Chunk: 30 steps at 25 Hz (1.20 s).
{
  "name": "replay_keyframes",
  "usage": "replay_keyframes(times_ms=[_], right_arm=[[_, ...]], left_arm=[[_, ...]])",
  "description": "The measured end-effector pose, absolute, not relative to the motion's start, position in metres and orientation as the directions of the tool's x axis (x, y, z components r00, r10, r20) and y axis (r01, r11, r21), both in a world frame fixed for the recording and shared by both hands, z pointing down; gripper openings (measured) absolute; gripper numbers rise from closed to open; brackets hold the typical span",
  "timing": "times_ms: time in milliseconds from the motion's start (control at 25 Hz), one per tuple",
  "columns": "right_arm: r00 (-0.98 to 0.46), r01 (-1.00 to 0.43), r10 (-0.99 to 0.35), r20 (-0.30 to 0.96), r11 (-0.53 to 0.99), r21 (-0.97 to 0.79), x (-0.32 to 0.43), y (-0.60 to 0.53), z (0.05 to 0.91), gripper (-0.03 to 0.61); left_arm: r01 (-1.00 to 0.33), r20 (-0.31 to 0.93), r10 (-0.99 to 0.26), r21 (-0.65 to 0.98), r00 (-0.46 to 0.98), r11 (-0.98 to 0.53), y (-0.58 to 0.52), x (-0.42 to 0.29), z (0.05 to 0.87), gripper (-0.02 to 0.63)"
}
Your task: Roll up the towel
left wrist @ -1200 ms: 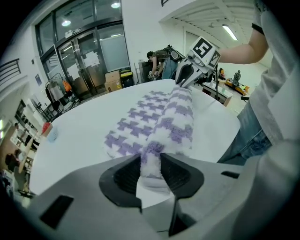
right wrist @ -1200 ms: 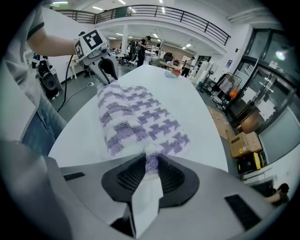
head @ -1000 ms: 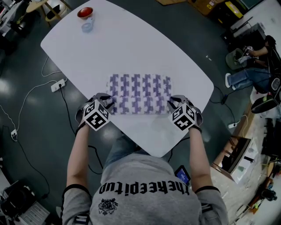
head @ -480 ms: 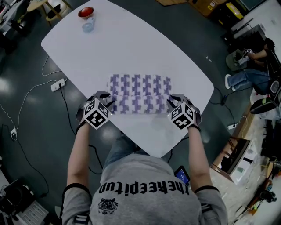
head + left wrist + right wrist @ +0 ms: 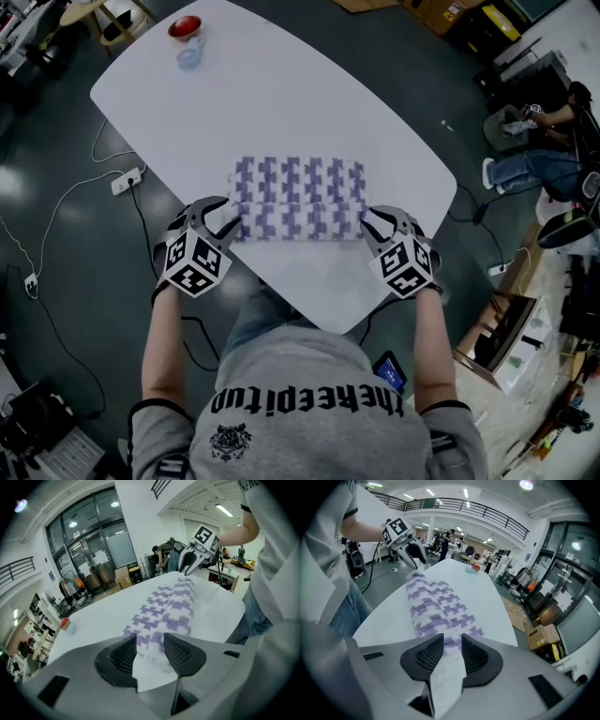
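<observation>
Left gripper (image 5: 150, 639) has its jaws spread, and they have just been opening. I see the short end of the towel (image 5: 298, 199) lying past the ribbed pads with nothing pinched between them. My right gripper (image 5: 452, 639) reads the same: its jaws stand apart, also just opened, with the towel's other end beyond the tips and no cloth between the pads. From the head view, both grippers hover just off the towel's two near corners, one at each end, tilted downward. The towel is a purple-and-white houndstooth cloth lying across the white oval table (image 5: 281, 103), towards the edge nearest me. Its near long side is turned over into a low roll that runs from one gripper to the other, while the far part lies flat on the tabletop. At the table's far corner, well apart from the towel, sit a small red object (image 5: 183, 25) and a pale blue one (image 5: 187, 54) just beside it. A white power strip (image 5: 125, 180) lies on the dark floor to the left.
</observation>
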State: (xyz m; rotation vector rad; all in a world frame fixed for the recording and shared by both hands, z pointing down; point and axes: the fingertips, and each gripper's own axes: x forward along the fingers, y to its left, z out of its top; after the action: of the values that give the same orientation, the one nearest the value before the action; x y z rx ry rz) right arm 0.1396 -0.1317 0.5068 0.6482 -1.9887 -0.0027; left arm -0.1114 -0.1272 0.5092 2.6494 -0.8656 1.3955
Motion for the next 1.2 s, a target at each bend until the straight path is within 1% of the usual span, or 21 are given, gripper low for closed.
replay_keyframes(times_ms=[120,240,360,480,640,680,760,800,840,920,1040,1200], right_arm=[[-0.353,-0.368,-0.387,0.852,0.894,0.254,0.142,-0.112,0.522,0.128],[-0.329,-0.314,-0.356,0.875,0.915,0.254,0.143,-0.101,0.543,0.175],[-0.272,-0.265,-0.342,0.899,0.925,0.272,0.148,-0.097,0.56,0.197],[-0.241,-0.251,-0.348,0.906,0.924,0.289,0.149,-0.102,0.57,0.208],[-0.194,-0.214,-0.381,0.904,0.916,0.34,0.15,-0.11,0.579,0.198],[-0.187,-0.208,-0.384,0.904,0.915,0.345,0.15,-0.11,0.58,0.155],[-0.183,-0.206,-0.386,0.904,0.914,0.348,0.149,-0.108,0.58,0.118],[-0.184,-0.208,-0.388,0.903,0.913,0.35,0.149,-0.106,0.579,0.107],[-0.186,-0.213,-0.391,0.901,0.912,0.351,0.149,-0.105,0.577,0.101],[-0.194,-0.229,-0.392,0.899,0.91,0.347,0.149,-0.104,0.572,0.097],[-0.205,-0.242,-0.377,0.903,0.914,0.326,0.149,-0.105,0.57,0.098],[-0.23,-0.249,-0.321,0.919,0.932,0.264,0.147,-0.106,0.565,0.098]], left_arm=[[-0.419,0.807,-0.42,-0.241,0.415,-0.876,-0.106,-0.103,0.526,0.17],[-0.394,0.842,-0.376,-0.218,0.386,-0.893,-0.091,-0.1,0.551,0.199],[-0.373,0.867,-0.356,-0.221,0.348,-0.901,-0.086,-0.1,0.568,0.23],[-0.325,0.883,-0.37,-0.273,0.29,-0.906,-0.09,-0.102,0.577,0.236],[-0.285,0.891,-0.386,-0.316,0.238,-0.905,-0.096,-0.103,0.584,0.235],[-0.283,0.891,-0.39,-0.321,0.234,-0.904,-0.097,-0.103,0.584,0.23],[-0.282,0.888,-0.393,-0.324,0.237,-0.903,-0.097,-0.103,0.582,0.198],[-0.282,0.888,-0.392,-0.322,0.242,-0.904,-0.096,-0.103,0.58,0.16],[-0.282,0.888,-0.389,-0.318,0.248,-0.905,-0.095,-0.103,0.578,0.135],[-0.284,0.89,-0.376,-0.302,0.257,-0.91,-0.094,-0.104,0.573,0.121],[-0.275,0.9,-0.343,-0.269,0.27,-0.923,-0.095,-0.104,0.572,0.121],[-0.244,0.913,-0.277,-0.207,0.299,-0.947,-0.097,-0.106,0.567,0.121]])
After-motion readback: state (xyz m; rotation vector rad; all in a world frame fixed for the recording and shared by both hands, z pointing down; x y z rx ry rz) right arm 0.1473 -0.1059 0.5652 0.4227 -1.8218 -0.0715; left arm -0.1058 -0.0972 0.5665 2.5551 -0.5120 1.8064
